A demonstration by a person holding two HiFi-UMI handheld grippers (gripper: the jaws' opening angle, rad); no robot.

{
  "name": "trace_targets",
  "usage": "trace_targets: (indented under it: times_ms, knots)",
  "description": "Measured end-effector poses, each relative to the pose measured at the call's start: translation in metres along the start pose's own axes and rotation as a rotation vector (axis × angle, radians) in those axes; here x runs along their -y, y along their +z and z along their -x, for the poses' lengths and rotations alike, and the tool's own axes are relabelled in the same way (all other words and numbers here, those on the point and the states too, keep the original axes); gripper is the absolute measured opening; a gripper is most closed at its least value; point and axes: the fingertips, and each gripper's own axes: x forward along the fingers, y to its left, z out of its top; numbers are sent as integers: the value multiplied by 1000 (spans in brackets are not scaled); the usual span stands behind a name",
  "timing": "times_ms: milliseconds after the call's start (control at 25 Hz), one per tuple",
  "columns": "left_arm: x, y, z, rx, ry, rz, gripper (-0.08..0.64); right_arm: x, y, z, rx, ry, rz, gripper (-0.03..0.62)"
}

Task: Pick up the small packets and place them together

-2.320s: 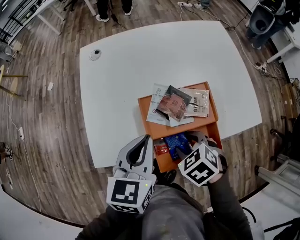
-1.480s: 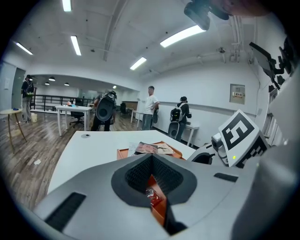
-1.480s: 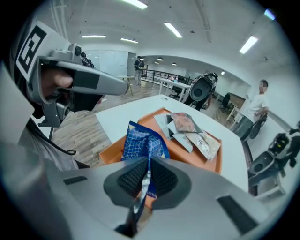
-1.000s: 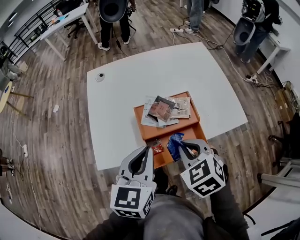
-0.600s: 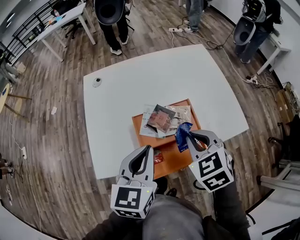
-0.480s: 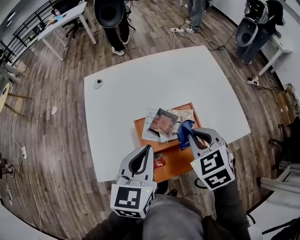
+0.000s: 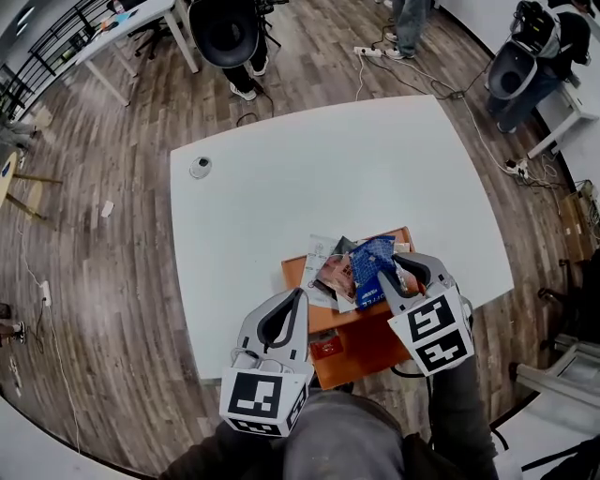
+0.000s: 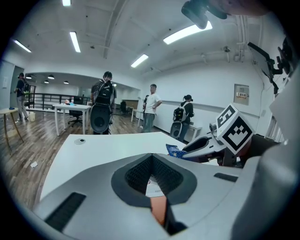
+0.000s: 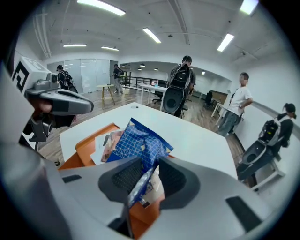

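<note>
An orange tray [image 7: 367, 339] lies at the near edge of the white table [image 7: 328, 159]. Several small packets are piled [image 7: 330, 270] in its far part, and a small red packet [image 7: 326, 349] lies in its near part. My right gripper [image 7: 397, 269] hangs over the pile with a blue patterned packet [image 7: 372, 265] between its jaws. The jaws have just been opening; in the right gripper view the blue packet [image 9: 140, 140] leans on one pad and stands free of the other. My left gripper [image 7: 298, 295] is shut and empty, over the tray's near left side.
A small round white object [image 7: 200, 167] sits near the table's far left corner. A person with a black pack [image 7: 225, 28] stands beyond the table, and other people stand farther back. The tray overhangs the table's near edge by my body.
My right gripper has carried the blue packet from the tray's near part to above the pile at its far part. Its jaws have parted. The left gripper moved forward a little.
</note>
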Motion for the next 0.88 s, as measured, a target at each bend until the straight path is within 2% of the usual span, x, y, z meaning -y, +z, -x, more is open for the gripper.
trace_targets:
  times_ms: [80,320,760,880]
  knots:
    - [-4,-2,-3,-8,5,6,-3,0,-2,-5,-4,9,-6,125]
    - [-9,-3,-7,-27,11,9,-3,4,6,-7,28,17,-55,127]
    - [-1,-6,4,-22,19,-9,-3,7,8,14,87,-61,-54,127]
    - [9,-9,11,-24,12,-13,-3,3,6,26,105,-59,-58,127]
